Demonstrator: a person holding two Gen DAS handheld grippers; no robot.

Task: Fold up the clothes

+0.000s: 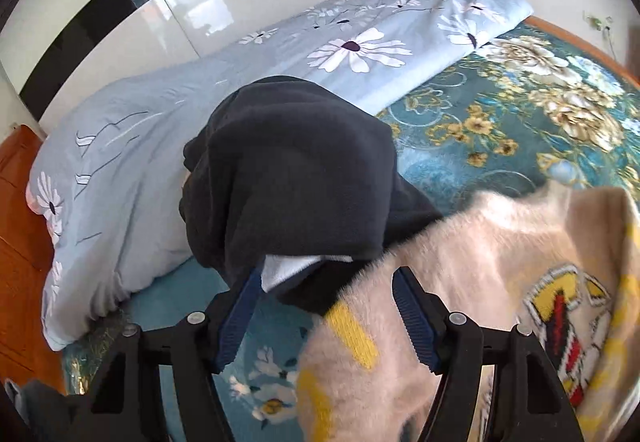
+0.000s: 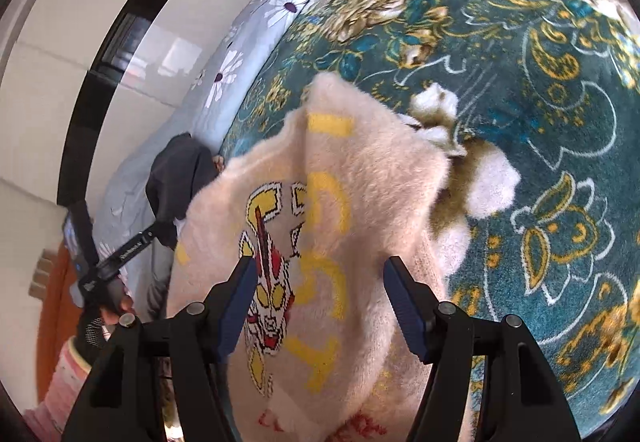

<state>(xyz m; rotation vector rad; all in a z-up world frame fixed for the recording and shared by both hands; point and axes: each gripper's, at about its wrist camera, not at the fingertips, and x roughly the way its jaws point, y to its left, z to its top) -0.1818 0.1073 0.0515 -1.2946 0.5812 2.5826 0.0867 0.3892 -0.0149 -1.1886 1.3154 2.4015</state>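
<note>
We see a bed (image 1: 500,146) with a teal flowered cover and on it a pale blue daisy quilt (image 1: 168,130). A fluffy cream sweater with yellow patches (image 2: 340,210) lies on the bed cover between our right gripper (image 2: 320,298), jaws wide apart. A dark navy garment (image 1: 296,178) hangs before our left gripper (image 1: 324,298), jaws apart too.
</note>
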